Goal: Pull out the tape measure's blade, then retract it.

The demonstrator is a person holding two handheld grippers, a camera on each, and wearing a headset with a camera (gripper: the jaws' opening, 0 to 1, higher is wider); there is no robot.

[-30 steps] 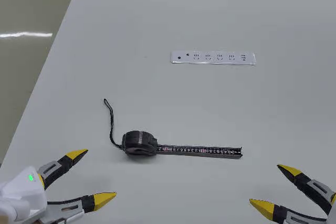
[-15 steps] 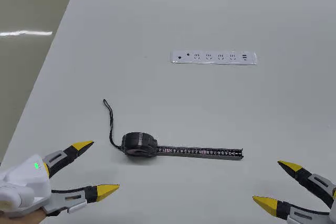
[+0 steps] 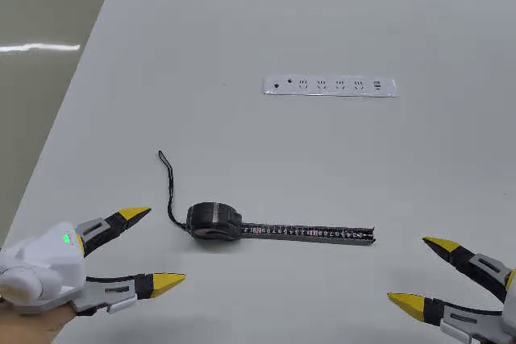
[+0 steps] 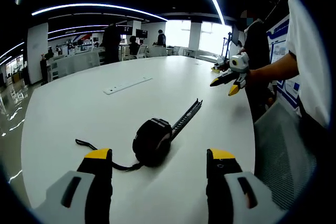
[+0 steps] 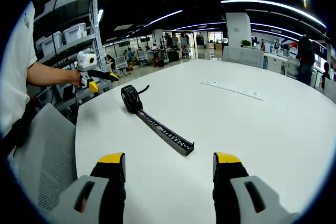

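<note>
Black tape measure (image 3: 214, 220) lies on the table (image 3: 322, 159), blade (image 3: 310, 233) out toward 3 o'clock, left gripper (image 3: 157, 247) at 8, right gripper (image 3: 415, 271) at 4, both released.

- Tape measure (image 3: 214, 220): black, rounded case, resting on the white table (image 3: 242, 22) towards its near edge.
- Blade (image 3: 310, 233): drawn partway out, dark with pale markings, lying flat and straight on the tabletop, running right from the case in the head view, tip free and touching nothing.
- Wrist strap (image 3: 168, 187): thin black cord, trailing loose from the case's opposite end, curving away across the table.
</note>
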